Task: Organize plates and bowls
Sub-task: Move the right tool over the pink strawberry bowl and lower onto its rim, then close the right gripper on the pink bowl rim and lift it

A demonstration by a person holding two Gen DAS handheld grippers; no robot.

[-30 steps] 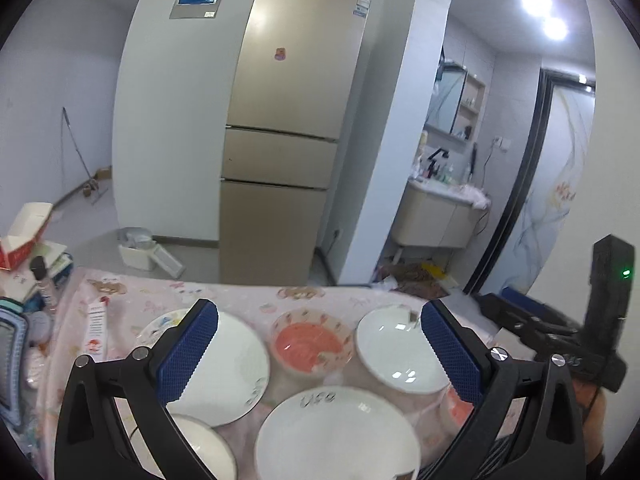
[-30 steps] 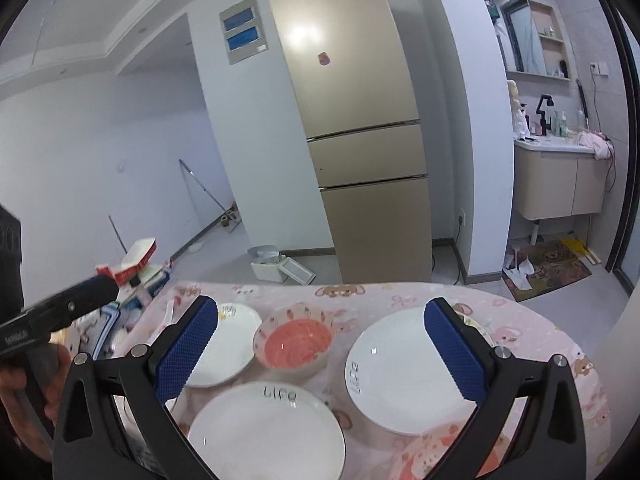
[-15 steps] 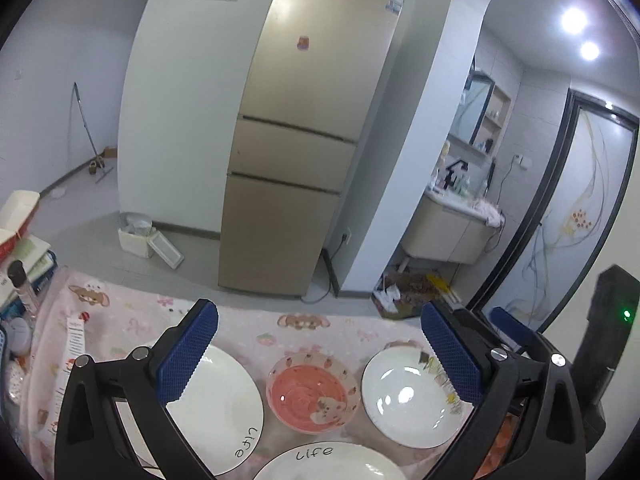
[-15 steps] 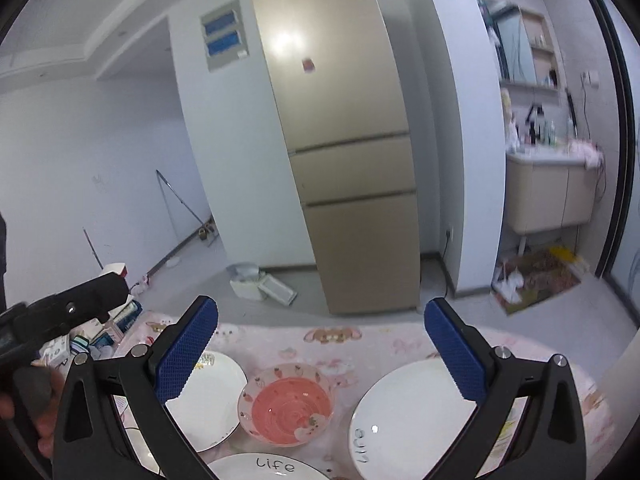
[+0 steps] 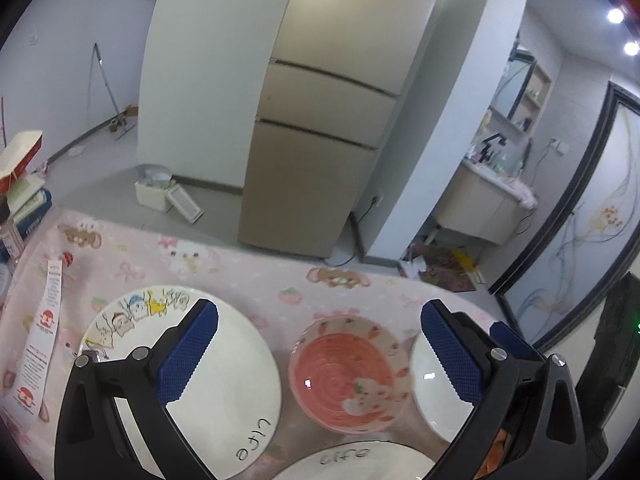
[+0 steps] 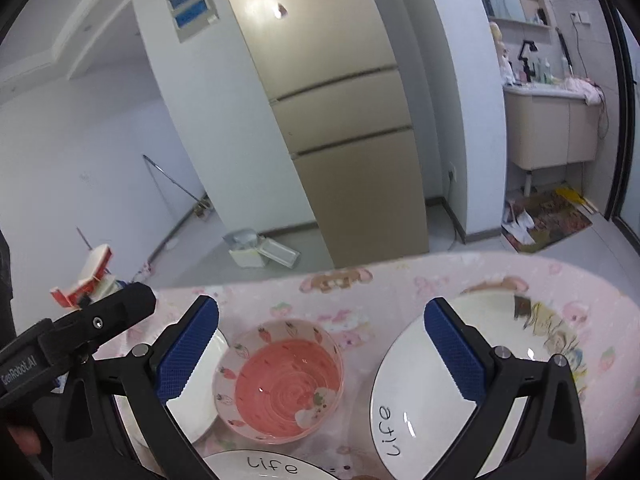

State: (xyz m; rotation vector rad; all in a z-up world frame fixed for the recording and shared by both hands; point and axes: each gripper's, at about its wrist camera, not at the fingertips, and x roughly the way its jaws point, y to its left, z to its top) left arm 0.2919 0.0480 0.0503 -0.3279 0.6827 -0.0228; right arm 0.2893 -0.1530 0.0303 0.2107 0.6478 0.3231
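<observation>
On the pink cartoon tablecloth [image 5: 224, 264] stands a pink strawberry bowl [image 5: 348, 376], seen also in the right wrist view [image 6: 284, 380]. Left of it lies a white "life" plate with cartoon figures [image 5: 224, 380]. On the bowl's other side is a second white plate [image 5: 428, 392], large in the right wrist view [image 6: 416, 400]. A third "life" plate [image 5: 352, 464] shows at the bottom edge. My left gripper [image 5: 320, 310] hangs open above the left plate and the bowl. My right gripper [image 6: 322, 306] hangs open above the bowl and the right plate. Neither holds anything.
A paper leaflet [image 5: 44, 344] lies at the table's left side, with stacked boxes [image 5: 24, 184] and a bottle [image 5: 10, 236] beyond it. A gold fridge [image 5: 320, 120] stands past the far table edge. The left tool's black body [image 6: 80, 332] shows in the right wrist view.
Both views swung up toward the fridge and back down, and now sit closer over the dishes. The dishes have not moved and both grippers stayed open.
</observation>
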